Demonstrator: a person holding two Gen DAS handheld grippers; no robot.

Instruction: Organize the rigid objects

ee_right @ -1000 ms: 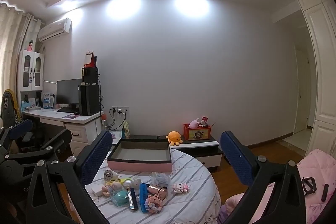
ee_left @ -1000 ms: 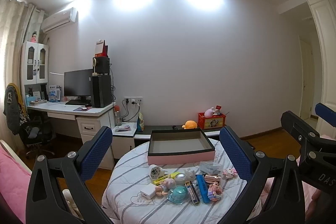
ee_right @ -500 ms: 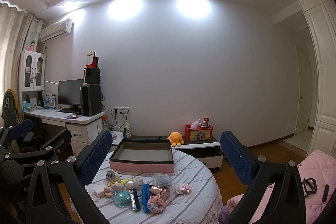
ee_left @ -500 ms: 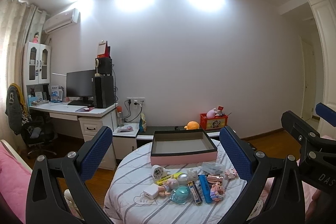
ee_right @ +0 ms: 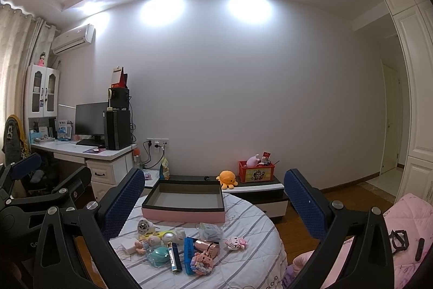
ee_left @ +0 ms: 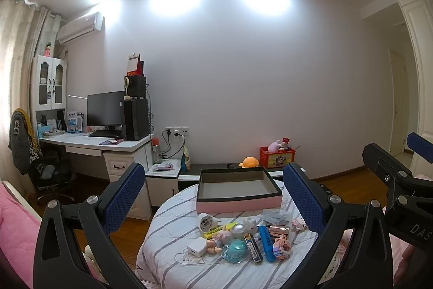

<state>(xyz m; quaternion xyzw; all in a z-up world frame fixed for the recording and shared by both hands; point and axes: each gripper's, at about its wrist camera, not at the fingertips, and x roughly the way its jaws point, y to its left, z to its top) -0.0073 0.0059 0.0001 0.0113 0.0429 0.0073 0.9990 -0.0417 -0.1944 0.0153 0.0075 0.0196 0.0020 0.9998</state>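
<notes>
A shallow pink box (ee_left: pixel 238 203) (ee_right: pixel 184 214) with a dark inner rim stands empty at the back of a round striped table (ee_left: pixel 167 262) (ee_right: pixel 251 264). In front of it lies a cluster of small things: a white charger (ee_left: pixel 197 247), a teal shell-shaped case (ee_left: pixel 235 251) (ee_right: pixel 158 254), a blue bar (ee_left: pixel 265 242) (ee_right: pixel 189 251), a rose-gold case (ee_right: pixel 207 245) and a pink block figure (ee_right: pixel 236 242). My left gripper (ee_left: pixel 213 197) and my right gripper (ee_right: pixel 215 201) both hang open above the table, holding nothing.
A white desk (ee_left: pixel 92 144) with a monitor and a tower PC stands at the left, with a chair beside it. A low cabinet behind the table carries an orange plush (ee_right: pixel 227 178) and a red crate (ee_right: pixel 256 171). Pink bedding (ee_right: pixel 406 221) lies at the right.
Both views have shifted slightly, so the table and box sit a little further right and lower. Both grippers stay open, and nothing on the table has moved.
</notes>
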